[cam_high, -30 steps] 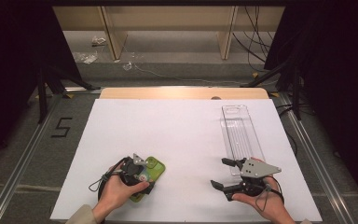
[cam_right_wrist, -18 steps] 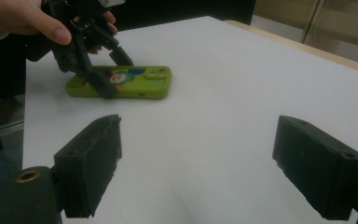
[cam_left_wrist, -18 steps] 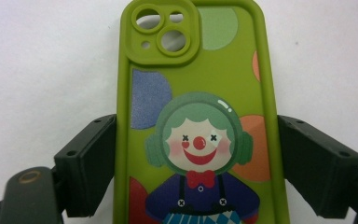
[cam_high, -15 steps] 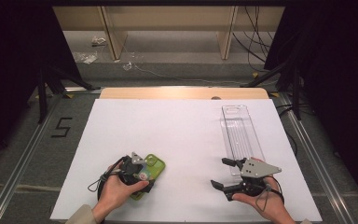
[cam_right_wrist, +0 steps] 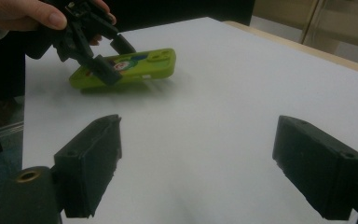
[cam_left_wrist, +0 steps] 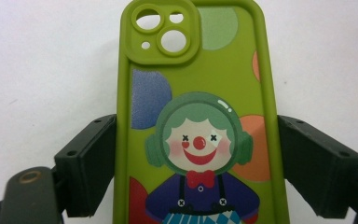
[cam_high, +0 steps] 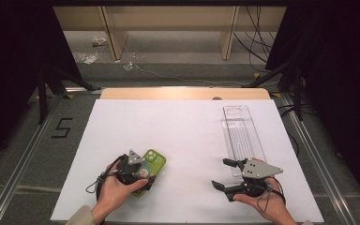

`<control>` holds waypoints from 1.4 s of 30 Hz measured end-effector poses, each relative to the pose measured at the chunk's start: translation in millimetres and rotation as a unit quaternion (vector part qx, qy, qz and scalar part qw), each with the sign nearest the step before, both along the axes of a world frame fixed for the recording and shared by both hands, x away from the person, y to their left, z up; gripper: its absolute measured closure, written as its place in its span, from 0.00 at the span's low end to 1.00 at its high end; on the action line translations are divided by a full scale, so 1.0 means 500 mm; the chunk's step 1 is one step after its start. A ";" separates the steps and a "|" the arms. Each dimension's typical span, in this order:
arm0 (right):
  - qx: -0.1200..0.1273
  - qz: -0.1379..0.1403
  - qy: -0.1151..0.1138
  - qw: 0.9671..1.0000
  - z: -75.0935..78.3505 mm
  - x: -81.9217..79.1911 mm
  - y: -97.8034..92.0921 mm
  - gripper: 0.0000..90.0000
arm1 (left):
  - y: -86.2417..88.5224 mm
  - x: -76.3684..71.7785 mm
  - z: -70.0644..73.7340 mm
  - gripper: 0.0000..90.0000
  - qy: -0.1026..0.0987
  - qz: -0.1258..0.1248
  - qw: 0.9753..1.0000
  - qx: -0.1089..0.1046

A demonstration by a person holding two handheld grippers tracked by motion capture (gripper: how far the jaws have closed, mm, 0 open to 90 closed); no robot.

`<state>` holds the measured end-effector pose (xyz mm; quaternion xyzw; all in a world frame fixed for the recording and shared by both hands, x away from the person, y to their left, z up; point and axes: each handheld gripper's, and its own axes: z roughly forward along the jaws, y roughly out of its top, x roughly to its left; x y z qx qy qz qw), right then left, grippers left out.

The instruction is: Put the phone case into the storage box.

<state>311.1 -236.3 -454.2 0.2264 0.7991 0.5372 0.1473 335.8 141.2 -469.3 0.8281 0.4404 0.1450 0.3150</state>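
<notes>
High view puts your left gripper (cam_high: 138,180) at the near left of the white table (cam_high: 178,136), its jaws pinching a green phone case (cam_high: 151,164) by the two long edges. The case's long axis runs from near-left to far-right, and the camera-cutout end points away from you, toward the far right. Your left hand (cam_high: 115,190) wraps the gripper from the near side.

Your right gripper (cam_high: 229,176) sits at the near right, held in your right hand (cam_high: 262,204), jaws spread wide with bare table between them. Just beyond it a clear plastic tray (cam_high: 239,131) lies with its long axis running near to far, its near end beside the gripper's grey plate.

Left gripper view gives you what the overhead cannot: the printed clown on the case (cam_left_wrist: 198,121), with green hair, red nose and red bow tie, coloured circles around it, and both black jaws pressed against the case's sides.

Right gripper view shows the case (cam_right_wrist: 130,67) from the side, its cutout end to the right and tipped up off the table with a shadow below; whether the other end touches the surface you cannot tell
</notes>
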 end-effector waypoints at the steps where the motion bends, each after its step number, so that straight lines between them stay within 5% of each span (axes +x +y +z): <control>1: 0.000 0.000 0.000 1.000 0.000 0.000 0.000 0.18 | 0.000 -0.001 0.001 0.18 -0.002 -0.002 1.000 -0.002; 18: 0.014 -0.003 -0.002 1.000 0.012 0.011 0.023 0.19 | -0.005 -0.011 0.018 0.18 -0.045 -0.010 0.999 -0.021; 42: 0.038 -0.009 0.015 0.999 0.030 0.067 0.105 0.20 | -0.034 -0.032 0.033 0.18 -0.086 -0.041 0.995 -0.043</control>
